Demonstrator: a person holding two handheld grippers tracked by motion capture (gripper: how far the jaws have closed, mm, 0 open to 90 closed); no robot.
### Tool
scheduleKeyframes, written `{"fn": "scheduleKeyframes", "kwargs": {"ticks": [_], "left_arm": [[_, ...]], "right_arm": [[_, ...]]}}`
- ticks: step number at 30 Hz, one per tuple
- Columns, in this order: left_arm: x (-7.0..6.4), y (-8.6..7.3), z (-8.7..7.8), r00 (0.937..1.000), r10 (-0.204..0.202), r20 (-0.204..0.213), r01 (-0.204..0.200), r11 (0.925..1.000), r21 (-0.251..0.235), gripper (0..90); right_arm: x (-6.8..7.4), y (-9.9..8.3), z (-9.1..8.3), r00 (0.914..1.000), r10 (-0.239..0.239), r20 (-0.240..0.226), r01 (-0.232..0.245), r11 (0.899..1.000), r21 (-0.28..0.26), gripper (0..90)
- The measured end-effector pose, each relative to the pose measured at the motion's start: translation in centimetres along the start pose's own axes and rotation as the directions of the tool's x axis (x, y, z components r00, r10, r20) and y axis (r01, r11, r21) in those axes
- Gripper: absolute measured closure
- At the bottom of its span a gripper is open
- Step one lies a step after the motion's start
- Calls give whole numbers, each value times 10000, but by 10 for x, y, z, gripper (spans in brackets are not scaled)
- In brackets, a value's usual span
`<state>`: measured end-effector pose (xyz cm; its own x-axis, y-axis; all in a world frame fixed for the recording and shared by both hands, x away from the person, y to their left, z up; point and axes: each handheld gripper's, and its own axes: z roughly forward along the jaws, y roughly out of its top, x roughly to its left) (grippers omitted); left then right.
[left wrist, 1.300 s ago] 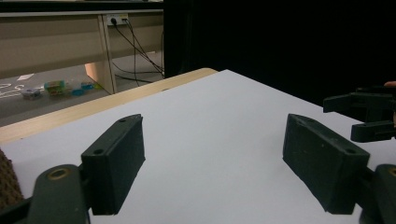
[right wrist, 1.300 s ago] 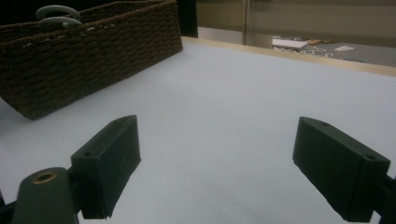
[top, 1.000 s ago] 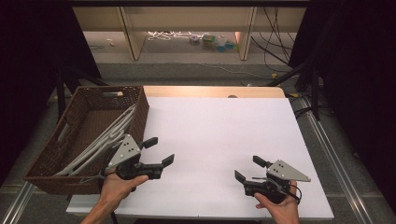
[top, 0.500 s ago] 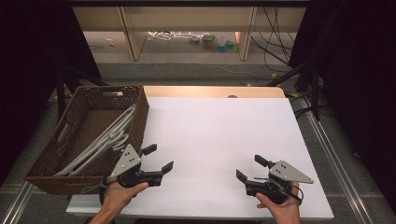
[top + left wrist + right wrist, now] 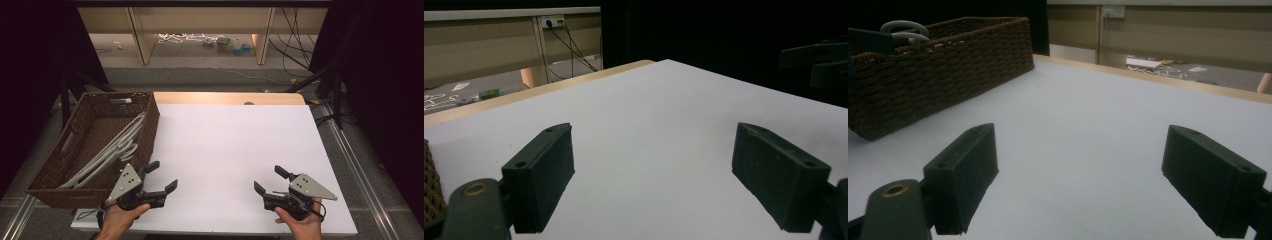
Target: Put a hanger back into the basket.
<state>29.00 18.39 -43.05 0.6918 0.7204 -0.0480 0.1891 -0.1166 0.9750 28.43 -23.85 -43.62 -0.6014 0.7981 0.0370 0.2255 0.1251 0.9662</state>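
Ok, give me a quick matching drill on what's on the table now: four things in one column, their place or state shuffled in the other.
Things:
1. wicker basket
2. white hangers
3. left tongs
4. right tongs

Places or states:
A. open, over the white sheet near its front right
B. lying inside the basket
C. at the table's left edge
D. open, just beside the basket's near right corner

Pairs: 1-C, 2-B, 3-D, 4-A
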Motion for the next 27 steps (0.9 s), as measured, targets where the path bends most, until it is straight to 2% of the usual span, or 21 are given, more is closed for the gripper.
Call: {"fn": "scheduleKeyframes", "kwargs": {"ticks": [1, 4, 5, 6, 7, 11, 12, 13, 14, 17, 20, 27], "left_arm": [[0, 0, -1, 9999, 119, -87, -120, 9999, -7, 168], [2, -1, -2, 10000, -33, -44, 33, 10000, 77, 167], [3, -1, -2, 9999, 88, -105, -87, 9999, 149, 166], [3, -2, 0, 10000, 23, -25, -22, 10000, 66, 167], [3, -2, -1, 10000, -77, -58, 79, 9997, 231, 167], [1, -3, 2, 9998, 21, 174, -31, 9984, 557, 165], [0, -4, 3, 9998, -76, 190, 65, 9983, 579, 165], [-1, -3, 3, 9998, -92, 160, 83, 9985, 548, 165], [0, -3, 3, 9998, 64, 167, -73, 9986, 525, 165], [1, -3, 3, 9998, 11, 197, -19, 9992, 394, 166], [1, -2, 2, 9999, -38, 127, 32, 9989, 468, 165], [0, -3, 3, 9999, -17, 151, 9, 9986, 524, 165]], "right_arm": [[0, 0, 1, 10000, 60, -58, -60, 10000, -52, 156], [0, 0, -1, 10000, 61, 10, -61, 10000, -59, 155], [0, 0, -1, 10000, 81, 9, -81, 9999, -61, 155], [0, 0, 0, 10000, 59, 7, -59, 10000, -73, 155], [0, 0, -1, 10000, 43, -21, -43, 10000, 8, 155], [1, 1, -1, 10000, -20, -80, 20, 10000, 17, 155], [2, 1, 0, 9999, -27, -98, 27, 10000, 22, 155], [2, 0, 0, 9999, -27, -153, 27, 10000, -21, 155], [2, 1, 0, 10000, -33, -89, 33, 10000, 19, 155], [2, 1, 0, 10000, -38, -83, 38, 10000, 73, 156], [3, 0, 1, 10000, -9, -71, 8, 10000, -90, 155], [3, 0, 2, 9998, 20, -193, -21, 10000, -61, 155]]}}
